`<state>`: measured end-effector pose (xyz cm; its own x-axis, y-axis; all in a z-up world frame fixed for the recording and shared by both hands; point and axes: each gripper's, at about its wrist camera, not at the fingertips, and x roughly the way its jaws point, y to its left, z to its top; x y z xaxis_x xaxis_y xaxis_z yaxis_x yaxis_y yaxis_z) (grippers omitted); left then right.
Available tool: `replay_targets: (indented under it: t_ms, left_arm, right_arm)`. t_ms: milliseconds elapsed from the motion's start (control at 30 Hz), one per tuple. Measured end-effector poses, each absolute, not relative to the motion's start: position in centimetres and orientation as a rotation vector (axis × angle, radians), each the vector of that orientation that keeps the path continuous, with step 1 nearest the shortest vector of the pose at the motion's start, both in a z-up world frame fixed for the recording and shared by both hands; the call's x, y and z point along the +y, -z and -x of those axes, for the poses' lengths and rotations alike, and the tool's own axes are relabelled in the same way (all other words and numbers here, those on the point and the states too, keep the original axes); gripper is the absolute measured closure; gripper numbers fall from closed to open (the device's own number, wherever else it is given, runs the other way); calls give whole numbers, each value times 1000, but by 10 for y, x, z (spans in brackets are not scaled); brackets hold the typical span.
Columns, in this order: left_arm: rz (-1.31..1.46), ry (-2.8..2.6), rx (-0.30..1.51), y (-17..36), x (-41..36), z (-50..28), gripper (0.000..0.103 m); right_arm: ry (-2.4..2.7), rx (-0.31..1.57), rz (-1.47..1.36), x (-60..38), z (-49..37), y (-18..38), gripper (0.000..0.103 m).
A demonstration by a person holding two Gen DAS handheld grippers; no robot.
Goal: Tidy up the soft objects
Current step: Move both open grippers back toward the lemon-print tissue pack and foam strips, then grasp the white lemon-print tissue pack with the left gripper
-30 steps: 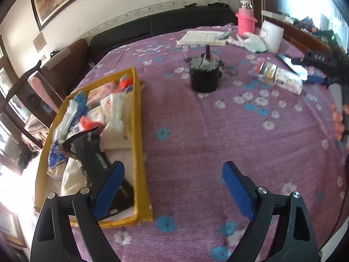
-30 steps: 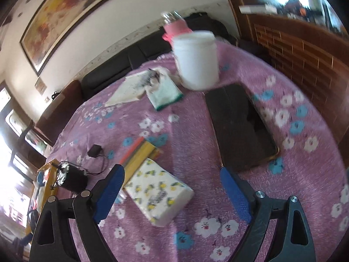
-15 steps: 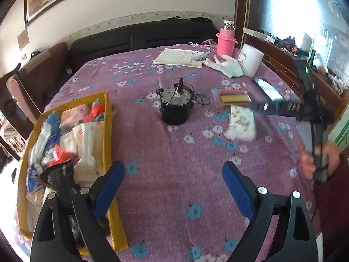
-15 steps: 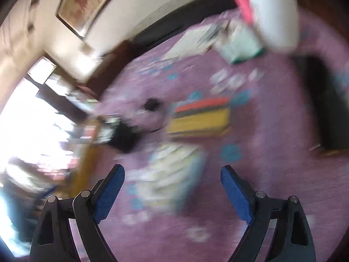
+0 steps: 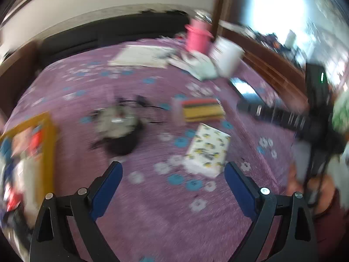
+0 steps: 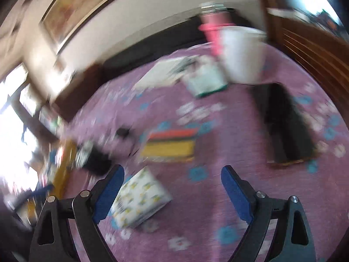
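Left view first, all smeared: my left gripper [image 5: 172, 181] hangs over the purple flowered tablecloth [image 5: 152, 207], jaws opening wide with only bare cloth between them. The white tissue pack [image 5: 207, 150] with yellow print lies just beyond my right finger, apart from it. Farther off sits the striped sponge pack [image 5: 201, 109]; a black pot [image 5: 122, 131] stands left of it, and the yellow tray [image 5: 49, 144] of soft packets is at the far left. Right view, blurred too: my right gripper [image 6: 172, 182] gapes wide, holding nothing. The tissue pack [image 6: 139, 198] lies near, just beside my left finger [image 6: 109, 194]; whether they touch I cannot tell. The sponge pack [image 6: 170, 145] lies beyond.
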<state>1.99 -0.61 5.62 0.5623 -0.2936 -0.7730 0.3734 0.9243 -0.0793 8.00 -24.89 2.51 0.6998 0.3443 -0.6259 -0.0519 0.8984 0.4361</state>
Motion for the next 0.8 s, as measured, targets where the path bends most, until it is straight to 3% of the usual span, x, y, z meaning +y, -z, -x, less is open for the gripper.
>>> replay_targets:
  t_ms: [200, 433, 467, 500, 533, 567, 800]
  left_arm:
    - [-234, 477, 888, -36, -57, -41, 10]
    - [-280, 490, 946, -12, -82, -58, 10]
    - [-281, 481, 955, -9, -83, -59, 12]
    - [-265, 479, 962, -8, -80, -58, 32]
    - [-246, 483, 979, -7, -77, -58, 45]
    - [-240, 473, 974, -8, -73, -58, 52]
    - [-141, 431, 983, -22, -20, -18, 52]
  right_arm:
    - [-142, 753, -574, -298, -82, -18, 10]
    - [-160, 777, -521, -287, -84, -17, 10]
    - [-160, 776, -508, -285, -84, -17, 10]
    - [-157, 774, -494, -282, -85, -16, 10]
    - [-155, 773, -482, -280, -85, -16, 10]
    - [-154, 775, -476, -279, -86, -15, 10]
    - [-160, 836, -482, -276, -94, 0, 10]
